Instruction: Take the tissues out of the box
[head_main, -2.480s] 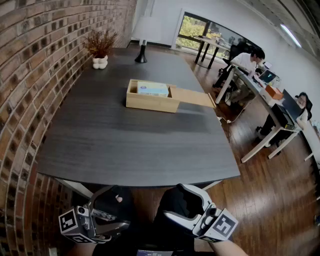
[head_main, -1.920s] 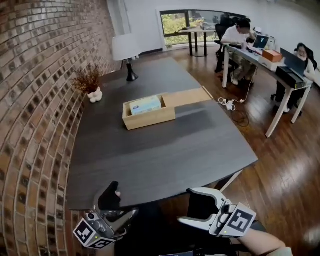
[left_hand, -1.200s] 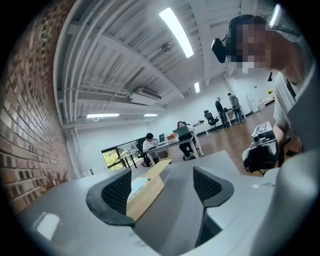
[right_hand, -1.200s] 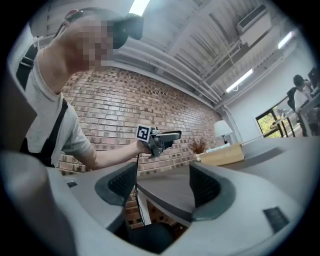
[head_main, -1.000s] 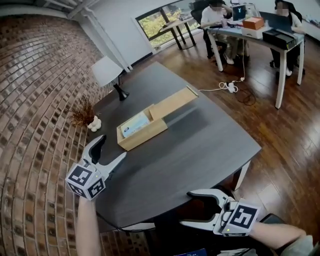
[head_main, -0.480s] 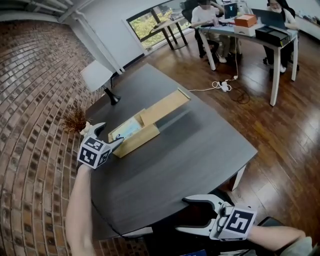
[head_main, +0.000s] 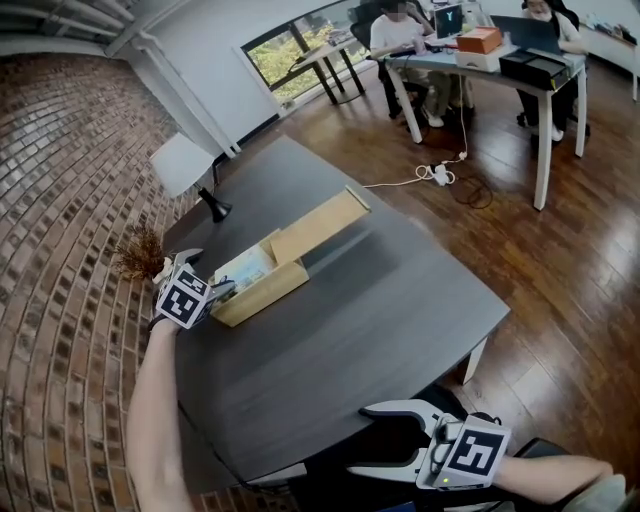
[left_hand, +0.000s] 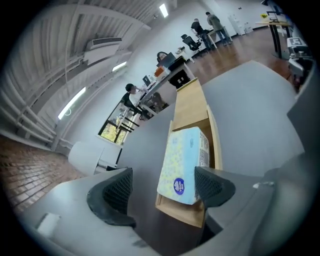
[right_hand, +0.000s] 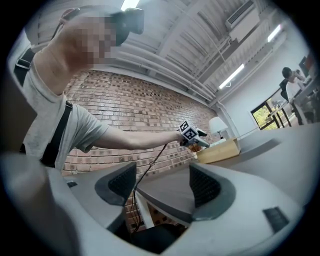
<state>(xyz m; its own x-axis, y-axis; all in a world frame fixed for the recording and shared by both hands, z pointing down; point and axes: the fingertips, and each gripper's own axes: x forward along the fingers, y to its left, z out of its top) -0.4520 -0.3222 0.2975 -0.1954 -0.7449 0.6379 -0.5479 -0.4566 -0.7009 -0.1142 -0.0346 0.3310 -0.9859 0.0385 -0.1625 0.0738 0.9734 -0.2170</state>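
A light wooden box (head_main: 262, 290) lies on the dark table (head_main: 380, 300), its sliding lid (head_main: 312, 227) pulled out toward the far right. Inside it lies a pale blue tissue pack (left_hand: 184, 159), flat. My left gripper (head_main: 210, 277) is at the box's left end and tilts down at it. In the left gripper view my left gripper (left_hand: 162, 192) has just been opening; the pack's near end shows between the jaws, with a wide gap on the left side. My right gripper (head_main: 368, 440) hangs open below the table's near edge, with nothing in it (right_hand: 162, 185).
A white lamp (head_main: 183, 168) and a dried plant in a white vase (head_main: 140, 256) stand on the table by the brick wall (head_main: 60, 250). Desks with seated people (head_main: 400, 20) are at the back. A power strip (head_main: 436, 175) lies on the wooden floor.
My left gripper rose from below the table's near edge, crossed the table along the brick wall and came down at the box's left end. The right gripper stayed low.
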